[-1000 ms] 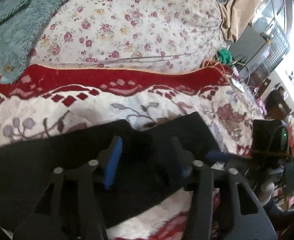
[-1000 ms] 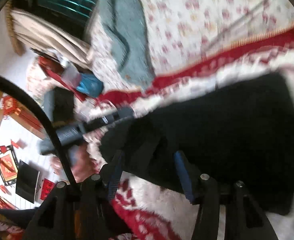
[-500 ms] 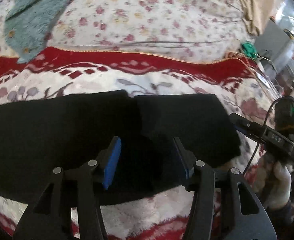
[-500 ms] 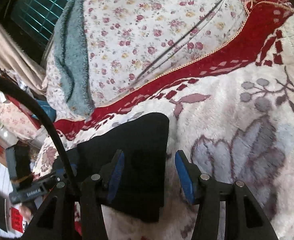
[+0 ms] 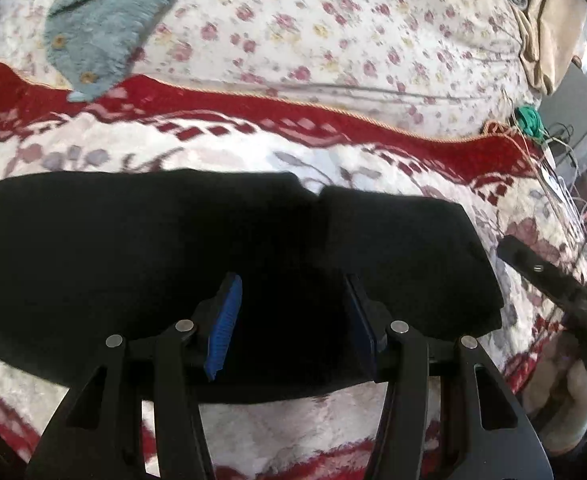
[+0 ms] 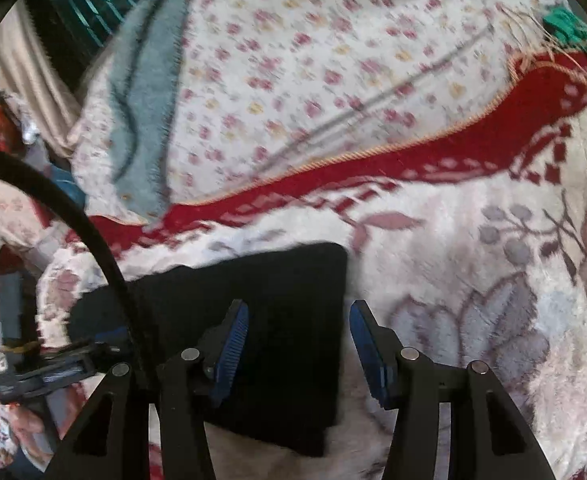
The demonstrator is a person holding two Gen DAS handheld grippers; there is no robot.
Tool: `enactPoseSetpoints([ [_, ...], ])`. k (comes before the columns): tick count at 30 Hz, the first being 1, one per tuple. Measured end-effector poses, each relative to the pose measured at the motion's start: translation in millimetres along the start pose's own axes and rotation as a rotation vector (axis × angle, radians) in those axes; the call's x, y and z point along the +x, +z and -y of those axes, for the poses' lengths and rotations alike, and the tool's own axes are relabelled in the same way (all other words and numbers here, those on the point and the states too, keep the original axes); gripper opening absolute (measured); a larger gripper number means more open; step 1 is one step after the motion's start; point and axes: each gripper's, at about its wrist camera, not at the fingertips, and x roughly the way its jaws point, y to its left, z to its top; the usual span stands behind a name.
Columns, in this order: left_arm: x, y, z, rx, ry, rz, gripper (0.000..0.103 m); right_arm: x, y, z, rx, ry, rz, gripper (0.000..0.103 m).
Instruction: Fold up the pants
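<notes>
On the bed's floral blanket [image 5: 253, 152], black pants [image 5: 133, 248] lie flat.
Left tool [image 5: 293, 320] and right tool [image 6: 297, 344] hover above them, jaws apart, gripping nothing.

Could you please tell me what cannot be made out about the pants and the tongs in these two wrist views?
- Left wrist view: the black pants run off the left edge; their folds vanish in plain black.
- Same view: the left tongs stand open over the pants; contact with the cloth cannot be told.
- Right wrist view: motion blur; the right tongs straddle the pants' edge, and their arms hide the near end.
</notes>
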Motion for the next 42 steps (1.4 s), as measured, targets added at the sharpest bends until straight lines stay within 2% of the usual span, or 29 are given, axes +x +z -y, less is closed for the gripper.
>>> enactPoseSetpoints([
  [3, -14.4, -1.9, -6.7, -0.007, 0.051, 0.036, 0.051, -6.1, 2.6, -22.4, -0.03, 0.121, 0.037, 0.051],
  [12, -48.6, -8.1, -43.4, -0.072, 0.134, 0.098, 0.051, 23.0, -2.3, -103.6, -0.206, 0.293, 0.012, 0.051],
  [25, -69.1, -24.3, -108.7, -0.217, 0.235, 0.121, 0.051, 81.5, -3.5, -180.0, -0.332, 0.385, -0.097, 0.051],
  [33, -73.4, -30.7, -128.3, -0.262, 0.236, 0.119, 0.051, 100.0, -6.1, -198.6, -0.327, 0.419, -0.142, 0.051],
  [38, -86.4, -41.3, -144.1, -0.326, 0.19, 0.136, 0.051, 110.4, -12.3, -206.6, -0.352, 0.415, -0.179, 0.051],
  [42, -96.4, -58.1, -168.1, -0.435, 0.125, 0.138, 0.051, 119.3, -16.4, -215.4, -0.402, 0.419, -0.188, 0.052],
])
